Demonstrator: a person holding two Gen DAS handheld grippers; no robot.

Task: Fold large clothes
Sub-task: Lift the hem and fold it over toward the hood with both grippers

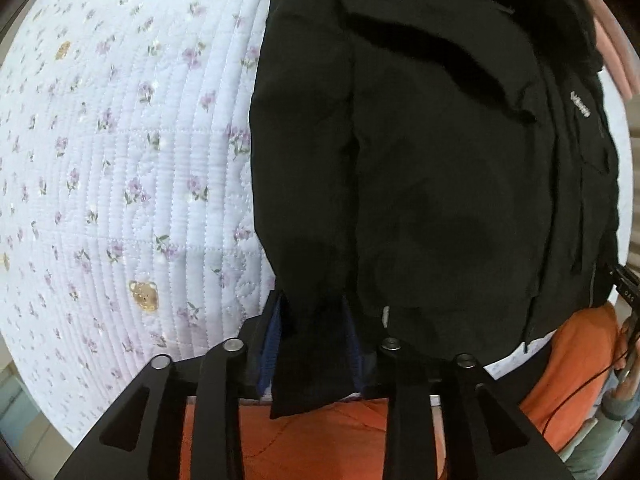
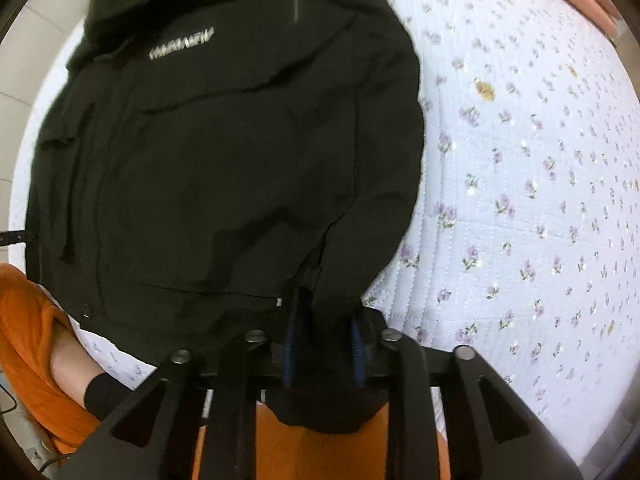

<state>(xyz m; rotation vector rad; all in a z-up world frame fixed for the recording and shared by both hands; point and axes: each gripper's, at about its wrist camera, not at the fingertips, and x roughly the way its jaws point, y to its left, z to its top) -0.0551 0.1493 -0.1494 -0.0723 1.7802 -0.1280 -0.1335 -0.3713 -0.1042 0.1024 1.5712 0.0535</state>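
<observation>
A black hooded jacket [image 1: 432, 152] lies spread on a quilted floral bedspread [image 1: 120, 160]. My left gripper [image 1: 314, 340] is shut on the cuff of one black sleeve, which hangs through between the blue-padded fingers [image 1: 269, 344]. In the right wrist view the same jacket [image 2: 224, 160] shows its front with a white logo. My right gripper [image 2: 324, 344] is shut on the cuff of the other sleeve, near the jacket's lower hem. Both cuffs droop below the fingers.
The bedspread [image 2: 520, 184] stretches wide beside the jacket on both sides. The person's orange trousers [image 1: 320, 440] fill the near edge, also in the right wrist view [image 2: 36, 344], with a black-socked foot [image 2: 104, 396]. A pink headboard edge [image 1: 616, 48] is beyond the jacket.
</observation>
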